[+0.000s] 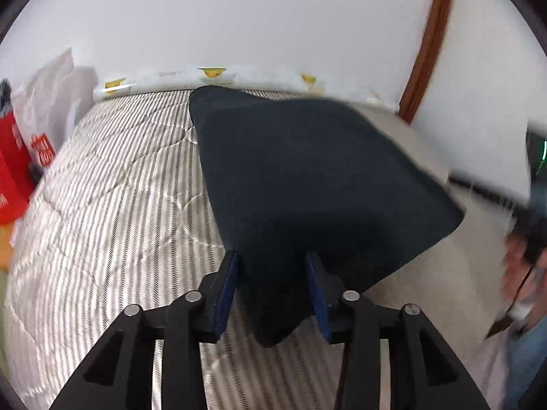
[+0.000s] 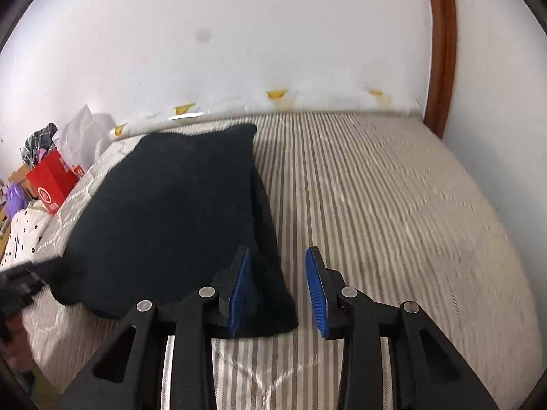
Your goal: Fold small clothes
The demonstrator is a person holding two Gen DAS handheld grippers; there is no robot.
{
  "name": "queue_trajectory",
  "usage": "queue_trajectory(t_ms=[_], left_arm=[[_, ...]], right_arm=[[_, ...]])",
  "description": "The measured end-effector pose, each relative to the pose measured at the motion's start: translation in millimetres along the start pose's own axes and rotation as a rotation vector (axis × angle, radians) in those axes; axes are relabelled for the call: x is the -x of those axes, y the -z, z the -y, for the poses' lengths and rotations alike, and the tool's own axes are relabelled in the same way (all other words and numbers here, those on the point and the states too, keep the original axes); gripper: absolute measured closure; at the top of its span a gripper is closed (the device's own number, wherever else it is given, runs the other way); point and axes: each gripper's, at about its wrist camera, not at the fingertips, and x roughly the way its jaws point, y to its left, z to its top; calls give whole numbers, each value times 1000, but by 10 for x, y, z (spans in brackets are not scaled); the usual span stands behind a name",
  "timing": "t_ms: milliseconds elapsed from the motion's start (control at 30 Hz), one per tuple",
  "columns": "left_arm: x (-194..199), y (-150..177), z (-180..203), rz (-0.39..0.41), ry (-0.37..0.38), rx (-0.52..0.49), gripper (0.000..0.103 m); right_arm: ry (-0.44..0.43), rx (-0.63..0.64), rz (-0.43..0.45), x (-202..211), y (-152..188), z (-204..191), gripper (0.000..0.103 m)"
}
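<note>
1. Dark navy garment (image 2: 171, 212), exact type not clear, lies on the striped quilted bed (image 2: 393, 205), folded into a thick slab. In the right wrist view its far end reaches toward the white duck-print roll (image 2: 280, 102) at the wall.
2. Left tongs (image 1: 273, 290): jaws partly apart, the garment's near corner sits between the blue pads (image 1: 227, 287). Cloth seems to brush both pads but does not look pinched; I judge it let go, not gripped.
3. Right tongs (image 2: 278, 290): jaws partly apart. The garment's near right corner lies by the left pad and under it; the gap toward the right pad shows only bed. Nothing held.
4. Step judged: fold just laid down, both tongs letting go at the garment's near edge.
5. Risk: cloth snags on the left tongs' ribbed pads, so pulling back drags the corner and opens the fold.
6. Risk: the garment's right side in the left wrist view looks lifted off the bed, blurred; it may flop down uneven.
7. Risk: the right tongs' left pad sits on the corner; a sideways sweep would skew the edge.
8. Red box (image 2: 51, 184) and clutter beside the garment's left side are well apart, no hazard.
</note>
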Motion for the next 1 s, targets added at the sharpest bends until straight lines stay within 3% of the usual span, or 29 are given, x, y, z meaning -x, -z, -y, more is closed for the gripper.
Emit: queue_trajectory(t_ms=[133, 267, 433, 600, 800, 833, 867, 1000], left_arm=[[63, -102, -135, -14, 50, 41, 63], [155, -282, -216, 38, 4, 17, 64], [74, -523, -364, 61, 3, 33, 64], [-82, -690, -483, 75, 31, 62, 64], [-315, -753, -450, 53, 135, 42, 64], [-355, -744, -416, 42, 132, 24, 64], [-382, -733, -392, 35, 123, 10, 64], [-405, -680, -360, 30, 120, -5, 65]], right_arm=[[-38, 11, -21, -171, -404, -44, 63], [-99, 16, -50, -463, -783, -104, 54], [-173, -6, -115, -942, -1214, -113, 49], [-201, -84, -170, -1430, -1386, -23, 48], [-320, -198, -257, -1960, -1471, 46, 49], [-324, -206, -273, -2036, -1486, 37, 62], [-329, -195, -274, -2052, -1511, 12, 89], [-373, -38, -105, -1758, -1722, -99, 94]])
